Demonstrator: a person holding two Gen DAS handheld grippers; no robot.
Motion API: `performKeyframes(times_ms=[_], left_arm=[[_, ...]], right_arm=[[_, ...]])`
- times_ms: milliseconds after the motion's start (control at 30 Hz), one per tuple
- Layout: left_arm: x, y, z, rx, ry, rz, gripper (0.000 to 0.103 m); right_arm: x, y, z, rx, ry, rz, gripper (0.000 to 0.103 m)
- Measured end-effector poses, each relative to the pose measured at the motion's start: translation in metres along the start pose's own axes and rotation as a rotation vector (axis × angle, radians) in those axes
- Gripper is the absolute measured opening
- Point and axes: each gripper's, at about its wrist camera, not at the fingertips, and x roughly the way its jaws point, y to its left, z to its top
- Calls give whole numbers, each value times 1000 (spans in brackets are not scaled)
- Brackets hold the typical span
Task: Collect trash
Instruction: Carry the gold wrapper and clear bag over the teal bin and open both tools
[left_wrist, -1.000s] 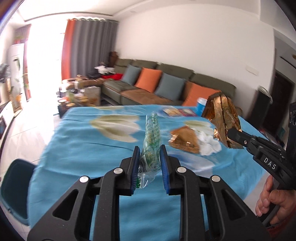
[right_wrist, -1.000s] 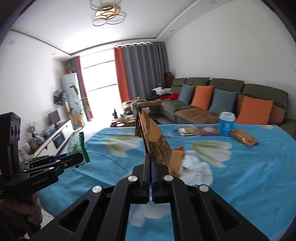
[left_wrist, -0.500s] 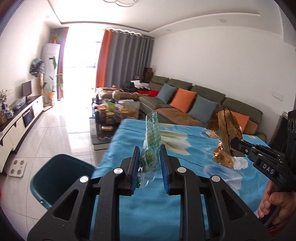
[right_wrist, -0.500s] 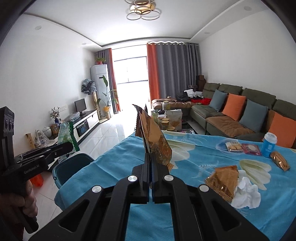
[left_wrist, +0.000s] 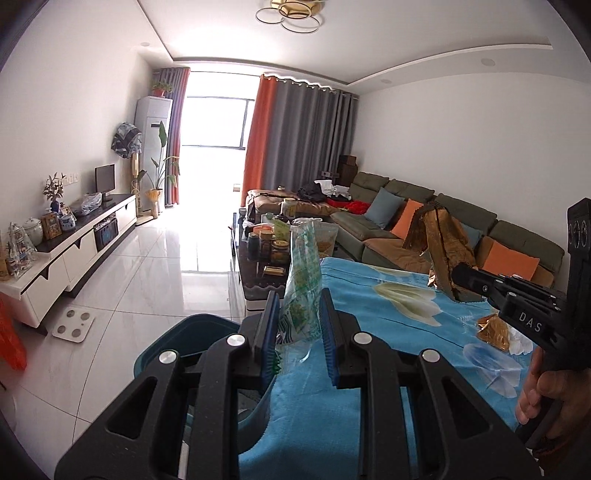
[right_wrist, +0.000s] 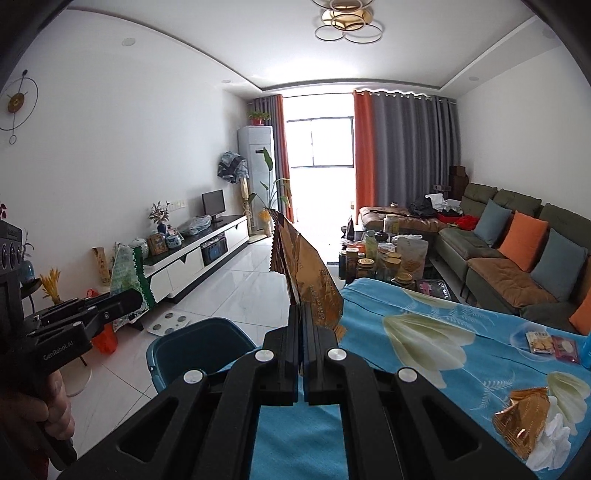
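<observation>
The left gripper (left_wrist: 298, 328) pinches a clear green wrapper (left_wrist: 303, 280) upright between its blue pads, near the table (left_wrist: 388, 332) edge, above a teal bin (left_wrist: 192, 332). The right gripper (right_wrist: 301, 332) is clamped on a gold wrapper (right_wrist: 314, 280). 1 more gold wrapper (right_wrist: 522, 417) lies on the table against a crumpled tissue (right_wrist: 554, 432).

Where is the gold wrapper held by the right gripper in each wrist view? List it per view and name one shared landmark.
Left wrist view: the gold wrapper stands at right of centre, pinched in the right gripper, in front of the sofa.
Right wrist view: centre, rising from the shut jaws, above the table edge.
Shared landmark: the teal bin on the floor beside the blue tablecloth.
</observation>
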Motion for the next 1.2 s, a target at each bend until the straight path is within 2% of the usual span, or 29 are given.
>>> performKeyframes(times_ms=[267,400,833,1200], left_arm=[[-2,48,-12,-6,51,158,22],[10,69,-21,-48,114,192,22],[83,76,-50,-83,270,197,22],[136,87,-68,-86,357,209,22]], right_arm=[[25,29,2,-22,47,98,1],[42,36,1,-17,92,143,1],[106,58,-4,0,256,246,1],[165,73,-5,3,390,295,1]])
